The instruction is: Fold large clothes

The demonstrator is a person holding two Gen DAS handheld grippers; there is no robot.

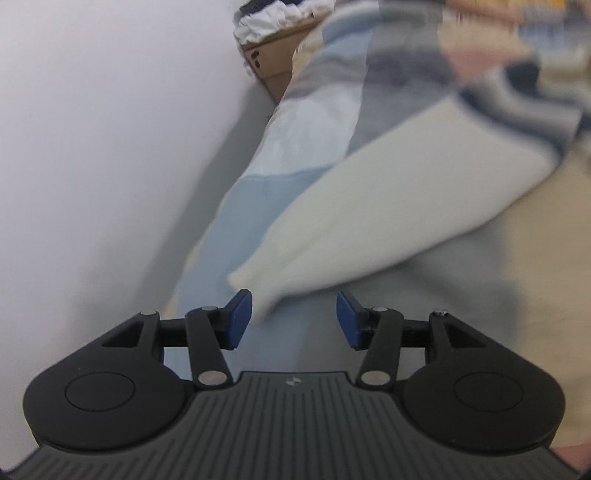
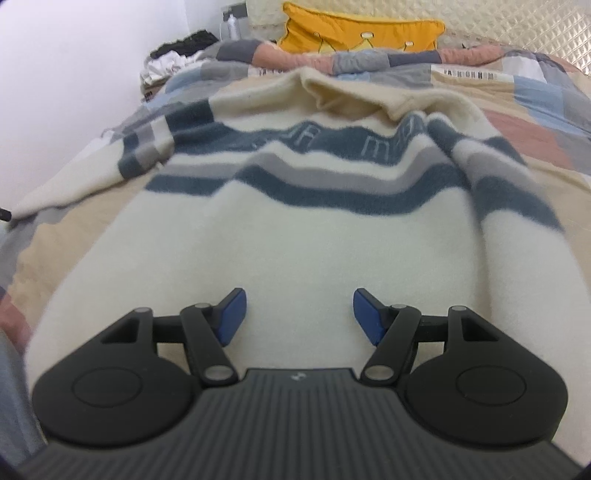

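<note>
One sweater [image 2: 295, 236], two parted grippers [image 2: 297, 317]

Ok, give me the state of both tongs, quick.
Left tongs: open, the sweater's sleeve cuff lies loose between the pads.
Right tongs: open, holding nothing, above the sweater.

A yellow cushion [image 2: 364, 33] lies at the patchwork bedspread's [image 2: 517, 122] head, a cardboard box [image 1: 275, 61] beside the wall [image 1: 110, 147].

bedspread [image 2: 476, 75] | printed strip | blurred, possibly "FASHION" | sweater [image 2: 373, 142] lettering unreadable
</note>
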